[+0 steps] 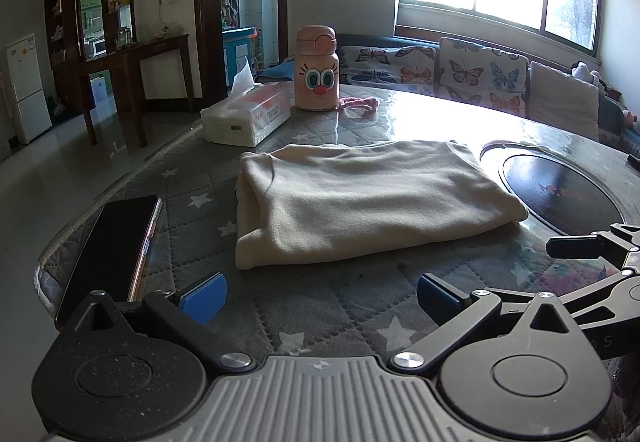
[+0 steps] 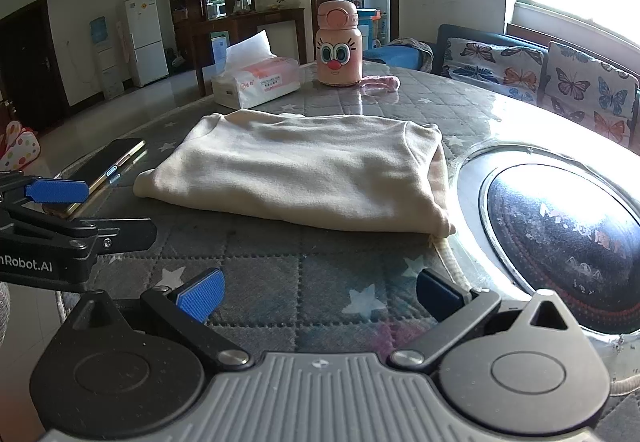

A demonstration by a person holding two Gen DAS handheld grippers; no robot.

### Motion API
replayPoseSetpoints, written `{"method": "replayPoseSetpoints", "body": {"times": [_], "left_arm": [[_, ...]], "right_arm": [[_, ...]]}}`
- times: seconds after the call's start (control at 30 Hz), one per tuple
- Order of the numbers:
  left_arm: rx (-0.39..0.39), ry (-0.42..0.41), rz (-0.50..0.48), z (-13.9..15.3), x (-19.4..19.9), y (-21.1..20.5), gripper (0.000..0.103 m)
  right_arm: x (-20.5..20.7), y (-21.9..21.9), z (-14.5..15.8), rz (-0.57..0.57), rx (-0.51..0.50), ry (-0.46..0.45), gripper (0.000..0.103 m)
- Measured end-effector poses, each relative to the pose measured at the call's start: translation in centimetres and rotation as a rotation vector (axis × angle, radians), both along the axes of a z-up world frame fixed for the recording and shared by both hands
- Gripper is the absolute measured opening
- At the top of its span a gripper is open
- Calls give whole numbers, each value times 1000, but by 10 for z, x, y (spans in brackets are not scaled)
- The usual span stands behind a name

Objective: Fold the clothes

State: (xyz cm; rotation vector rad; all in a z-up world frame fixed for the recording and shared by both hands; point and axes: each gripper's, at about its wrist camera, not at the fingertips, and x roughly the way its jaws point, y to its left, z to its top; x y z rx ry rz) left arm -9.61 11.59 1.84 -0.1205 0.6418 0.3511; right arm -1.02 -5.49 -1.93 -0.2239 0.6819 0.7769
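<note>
Listing by view, left wrist first. Left claw (image 1: 320, 292): spread wide, empty, blue ribbed pads low over the tabletop (image 1: 320, 306) just short of the garment. Garment (image 1: 368, 198): cream, soft, fleecy knit, folded into a thick rectangle, lying mid-tabletop between the phone and the dark glass disc. Phone (image 1: 116, 242): slim, glossy black slab with a metal edge, lying near the tabletop's left rim. Tissue pack (image 1: 248, 118): soft plastic wrap, one sheet standing up. Bottle (image 1: 317, 68): pink, rounded, cartoon face, upright. Tabletop cover: grey quilted cloth with white stars under a shiny clear sheet.

Right wrist. Right claw (image 2: 318, 294): also spread wide, holding nothing, near the garment's front edge. Left claw's blue pad shows at the left edge, close above the phone. Dark glass disc (image 2: 560, 238): domed, reflective, set in a metal ring, touching or nearly touching the garment's right end. A cord trails from the garment's near corner.

Risks, as judged: a sideways sweep could nudge the phone off the rim; a shallow pinch may lift only the top layer and spoil the fold; the slick sheet lets the bundle slide.
</note>
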Motion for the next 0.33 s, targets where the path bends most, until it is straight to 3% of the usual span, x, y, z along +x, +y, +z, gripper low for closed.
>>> {"method": "replayPoseSetpoints", "body": {"times": [0.33], "left_arm": [[0,1,2,0,1,0,103]], "right_arm": [[0,0,0,-2,-1,-2,103]]}}
